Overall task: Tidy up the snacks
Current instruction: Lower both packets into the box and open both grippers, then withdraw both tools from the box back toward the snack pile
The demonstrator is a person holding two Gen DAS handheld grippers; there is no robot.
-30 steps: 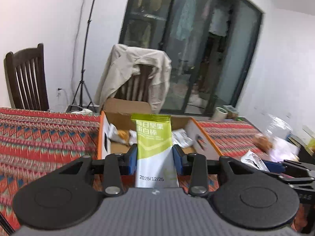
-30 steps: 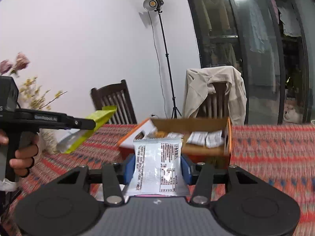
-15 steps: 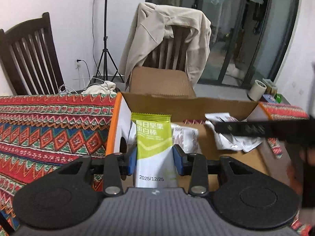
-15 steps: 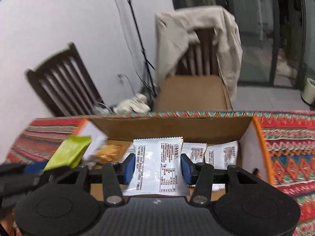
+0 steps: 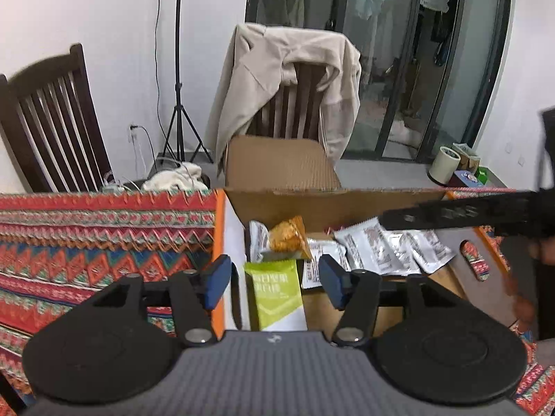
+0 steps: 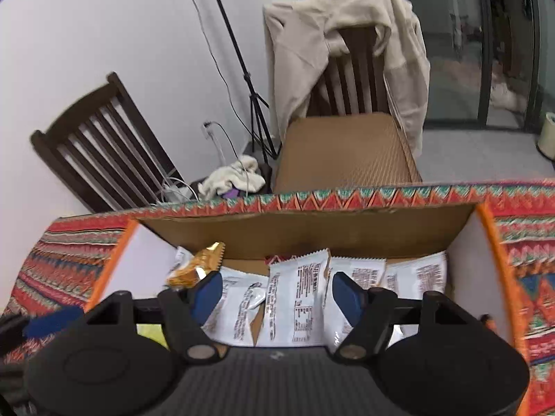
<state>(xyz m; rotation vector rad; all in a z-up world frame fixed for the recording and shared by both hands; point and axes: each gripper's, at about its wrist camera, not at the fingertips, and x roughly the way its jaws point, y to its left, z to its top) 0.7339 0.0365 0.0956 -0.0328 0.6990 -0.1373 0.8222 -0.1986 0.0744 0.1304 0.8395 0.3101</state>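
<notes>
Over the open cardboard box (image 5: pixel 333 204), the left gripper (image 5: pixel 274 279) and right gripper (image 6: pixel 275 294) have just been spread, pads clear, so the green protein bar (image 5: pixel 275 294) (6 o'clock) and white snack packet (image 6: pixel 298 298) are released inside.

Your right claw (image 6: pixel 277 293) hangs over the open cardboard box (image 6: pixel 347 228), its blue pads spread clear of the white snack packet (image 6: pixel 298 298) between them after just opening. More white packets (image 6: pixel 412 277) lie in the box to that packet's right, an orange one (image 6: pixel 197 267) to its left. The box sits on the patterned surface (image 6: pixel 534 249).
</notes>
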